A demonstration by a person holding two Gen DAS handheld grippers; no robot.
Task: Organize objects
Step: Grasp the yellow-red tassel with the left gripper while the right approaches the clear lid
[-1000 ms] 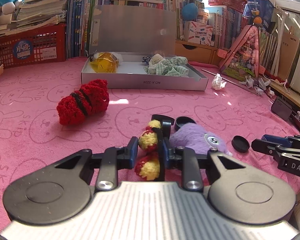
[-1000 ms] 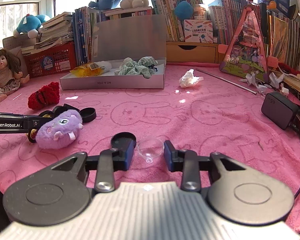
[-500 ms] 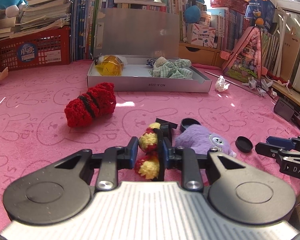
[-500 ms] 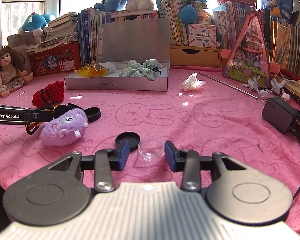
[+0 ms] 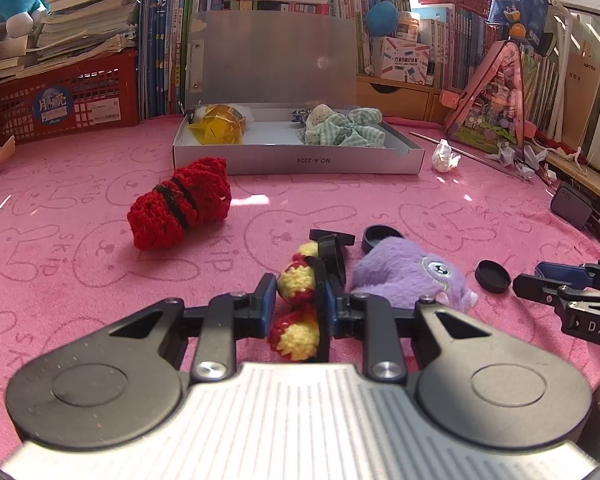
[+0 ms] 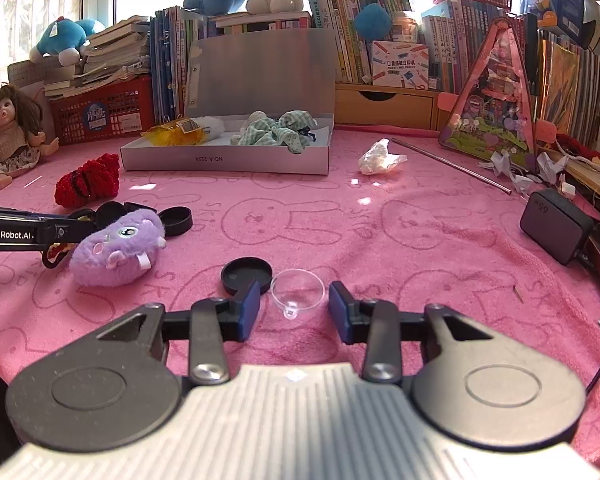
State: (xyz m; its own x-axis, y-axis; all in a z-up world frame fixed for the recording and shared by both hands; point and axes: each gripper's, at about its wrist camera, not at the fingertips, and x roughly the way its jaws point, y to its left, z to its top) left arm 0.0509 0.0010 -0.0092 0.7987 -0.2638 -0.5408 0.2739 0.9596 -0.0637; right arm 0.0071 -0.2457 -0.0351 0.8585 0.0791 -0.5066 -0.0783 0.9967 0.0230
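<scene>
My left gripper [image 5: 297, 300] is shut on a yellow-and-red crocheted headband [image 5: 296, 300] with a black band, held just above the pink cloth; it shows at the left of the right wrist view [image 6: 56, 249]. A purple plush toy [image 5: 408, 272] lies right of it, also in the right wrist view [image 6: 116, 250]. My right gripper [image 6: 294, 306] is open around a clear plastic dome [image 6: 297, 290] on the cloth, not touching it. An open white box [image 5: 300, 158] at the back holds a yellow packet [image 5: 218, 128] and green checked cloth [image 5: 340, 128].
A red crocheted piece [image 5: 180, 204] lies left of centre. Black round lids [image 6: 246, 274] [image 6: 176, 220] sit near the plush. A crumpled tissue [image 6: 380, 158], a metal rod [image 6: 452, 166] and a black charger [image 6: 556, 224] lie to the right. A doll [image 6: 10, 132] and red basket [image 5: 64, 100] are at the left.
The left gripper has lifted and drawn back slightly with the headband. The right gripper has risen a little over the clear dome, jaws still open.
</scene>
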